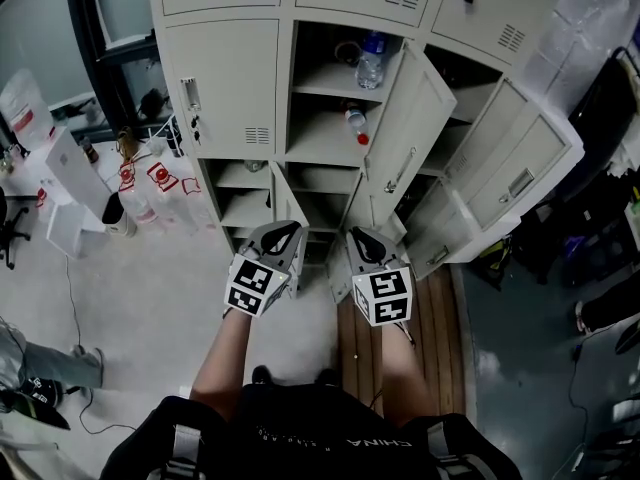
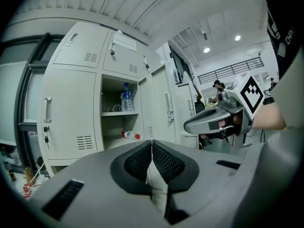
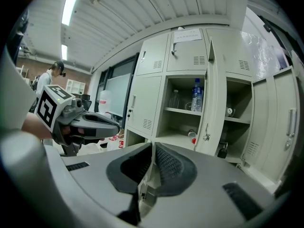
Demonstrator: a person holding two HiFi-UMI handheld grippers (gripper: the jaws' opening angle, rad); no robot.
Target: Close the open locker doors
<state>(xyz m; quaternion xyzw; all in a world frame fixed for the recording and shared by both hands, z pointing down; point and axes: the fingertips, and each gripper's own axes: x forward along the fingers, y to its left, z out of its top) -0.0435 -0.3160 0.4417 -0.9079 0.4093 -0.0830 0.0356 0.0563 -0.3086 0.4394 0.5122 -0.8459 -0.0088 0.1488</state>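
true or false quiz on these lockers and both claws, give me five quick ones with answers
1. The left claw and right claw are both shut with nothing between them. True.
2. The middle locker door is closed. False: it stands swung open, and the shelves inside show.
3. A water bottle stands upright on the upper shelf. True.
4. The red-capped bottle stands upright on the lower shelf. False: it lies on its side.
5. The left-hand locker door, beside the open compartment, is closed. True.
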